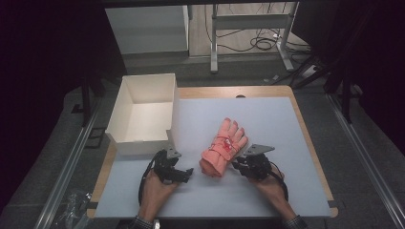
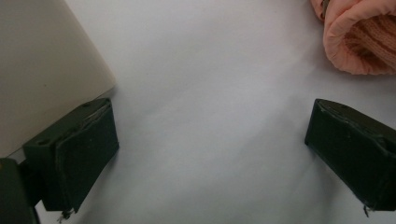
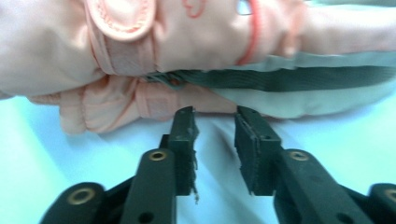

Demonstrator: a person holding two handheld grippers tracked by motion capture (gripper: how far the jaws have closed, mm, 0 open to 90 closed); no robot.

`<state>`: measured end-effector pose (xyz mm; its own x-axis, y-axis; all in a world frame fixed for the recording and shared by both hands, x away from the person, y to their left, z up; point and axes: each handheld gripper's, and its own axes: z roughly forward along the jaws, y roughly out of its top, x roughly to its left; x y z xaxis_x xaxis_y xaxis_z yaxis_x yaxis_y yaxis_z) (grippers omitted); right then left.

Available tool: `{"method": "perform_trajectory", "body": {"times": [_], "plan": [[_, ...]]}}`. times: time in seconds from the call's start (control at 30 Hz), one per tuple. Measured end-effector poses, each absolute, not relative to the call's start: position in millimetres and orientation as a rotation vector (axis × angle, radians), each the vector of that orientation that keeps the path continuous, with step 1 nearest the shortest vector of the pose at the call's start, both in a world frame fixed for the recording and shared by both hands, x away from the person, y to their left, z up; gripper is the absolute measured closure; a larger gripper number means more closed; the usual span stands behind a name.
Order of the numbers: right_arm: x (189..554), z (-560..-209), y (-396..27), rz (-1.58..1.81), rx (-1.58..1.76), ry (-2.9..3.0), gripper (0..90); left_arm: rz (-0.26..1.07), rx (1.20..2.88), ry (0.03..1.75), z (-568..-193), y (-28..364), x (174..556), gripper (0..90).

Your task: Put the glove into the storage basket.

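The pink glove (image 1: 223, 148) is lying flat on the white mat (image 1: 267, 119), fingers pointing away from the person, sitting between the two grippers. The right gripper (image 1: 240, 165) is resting just to the glove's right, its tips aiming at the glove's side near the cuff; in the right gripper view (image 3: 215, 122) its jaws are standing a little apart with nothing between them, just short of the pink fabric (image 3: 140, 56). The left gripper (image 1: 185, 174) is sitting on the mat to the left of the glove's cuff, its jaws spread wide and holding nothing. In the left gripper view (image 2: 210, 135) the glove's open cuff (image 2: 359, 44) is showing ahead and to the right of the far jaw, apart from it. The white box (image 1: 143, 112) is standing just beyond the left gripper, its wall (image 2: 42, 70) close beside that gripper's near jaw.
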<state>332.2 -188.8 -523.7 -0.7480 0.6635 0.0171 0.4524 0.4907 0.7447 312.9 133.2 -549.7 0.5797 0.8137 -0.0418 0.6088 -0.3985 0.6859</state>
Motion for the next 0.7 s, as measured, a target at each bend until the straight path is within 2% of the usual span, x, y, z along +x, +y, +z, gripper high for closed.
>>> {"method": "perform_trajectory", "body": {"times": [0.03,0.3,0.4,0.7], "plan": [[331.0,-521.3,-195.7,1.101,0.941,2.448,60.4,0.396,2.14,1.126,-550.0,133.2,312.9,2.4],[328.9,-518.0,-226.9,1.087,0.986,2.395,46.6,0.396,2.141,1.126,-549.1,133.0,312.2,3.3],[330.5,-521.9,-245.5,1.07,1.03,2.365,41.2,0.357,2.148,1.114,-545.1,133.5,311.5,6.0],[333.2,-526.1,-272.6,1.02,1.083,2.306,32.1,0.246,2.148,1.045,-521.6,128.3,310.7,2.7]]}}
